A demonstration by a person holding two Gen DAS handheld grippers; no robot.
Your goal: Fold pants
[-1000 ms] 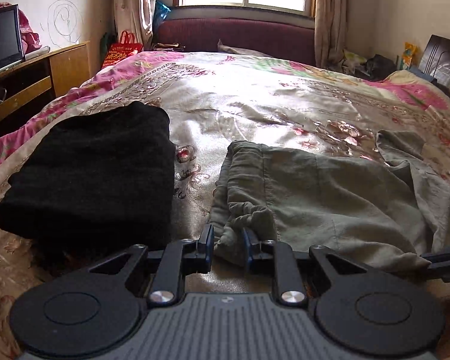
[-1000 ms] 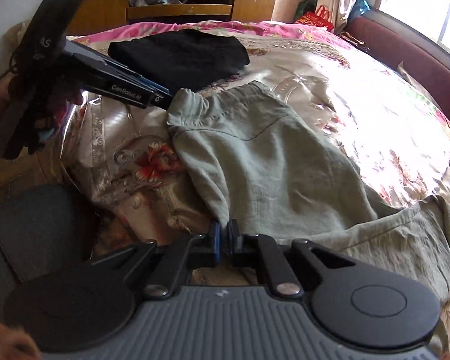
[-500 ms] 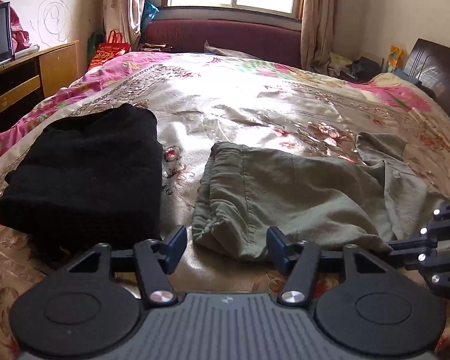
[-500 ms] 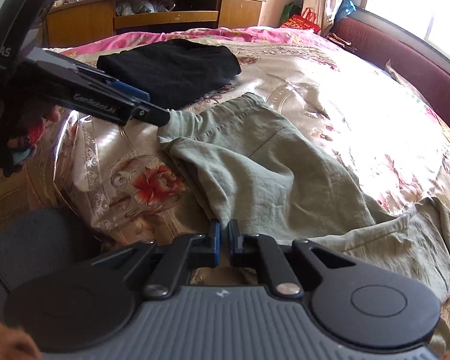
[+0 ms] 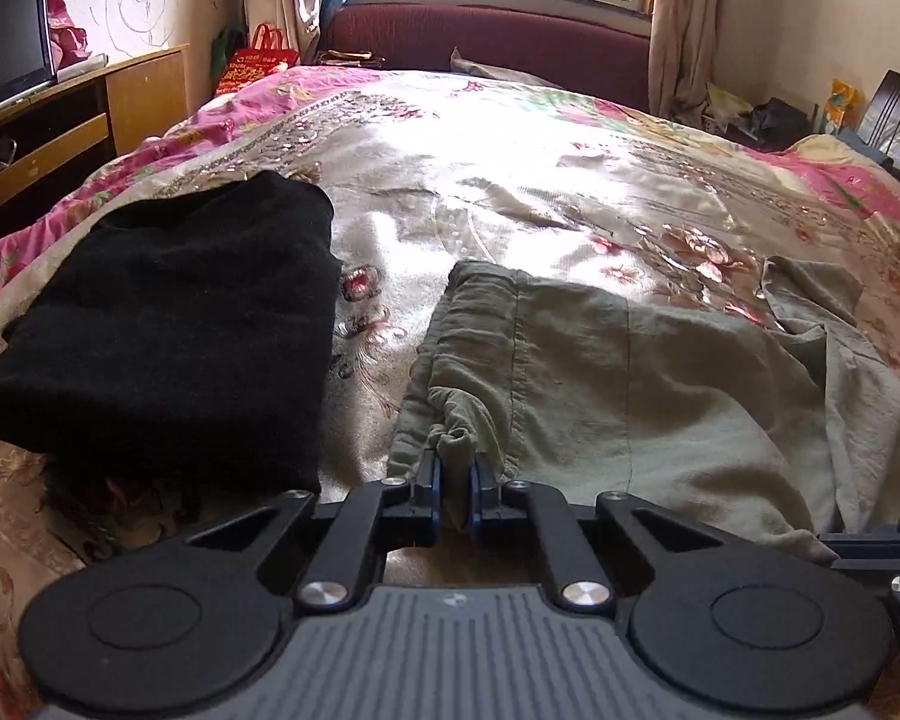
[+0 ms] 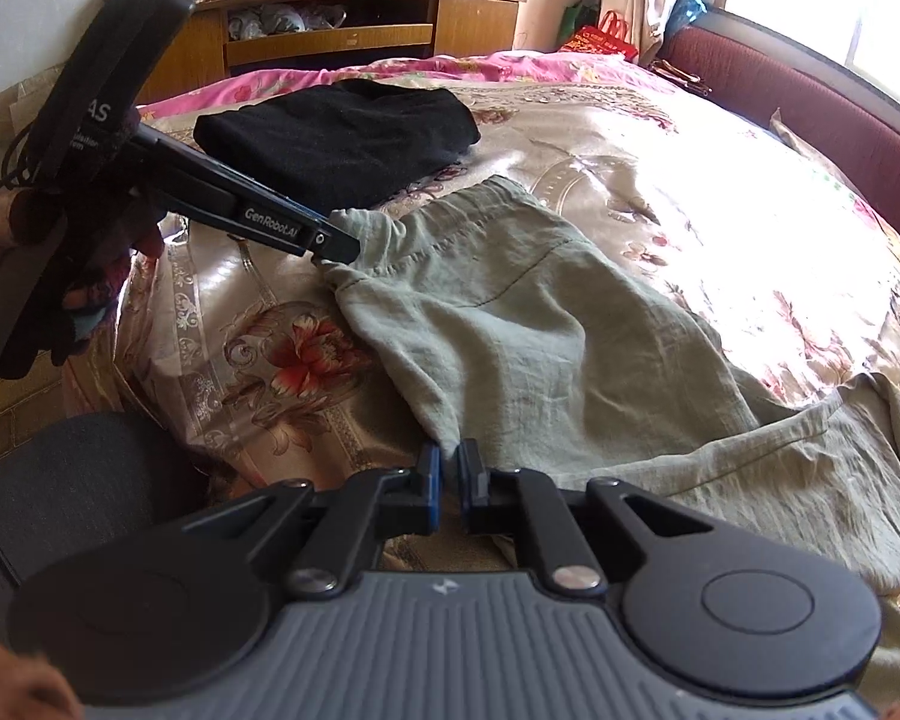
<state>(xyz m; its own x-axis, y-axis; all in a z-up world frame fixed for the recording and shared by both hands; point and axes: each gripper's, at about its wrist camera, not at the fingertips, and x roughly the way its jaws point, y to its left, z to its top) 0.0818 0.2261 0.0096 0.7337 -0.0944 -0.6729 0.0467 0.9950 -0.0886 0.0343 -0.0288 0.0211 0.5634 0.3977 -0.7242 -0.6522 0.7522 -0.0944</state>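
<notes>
Pants (image 5: 630,372) lie ahead, waistband pinched in left gripper (image 5: 455,474), edge in right gripper (image 6: 447,474).

Matte black left gripper (image 5: 455,489) and right gripper (image 6: 448,483), with blue-edged fingertip pads. Silver screws on the linkages, round discs either side, ribbed grey housing behind. White "GenRobot.AI" lettering along one finger.

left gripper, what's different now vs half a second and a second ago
The left gripper, open half a second ago after an earlier grip, has shut again on the waistband corner of the green pants. The right gripper stays clamped on the pants' near edge. The folded black garment has not moved.
</notes>
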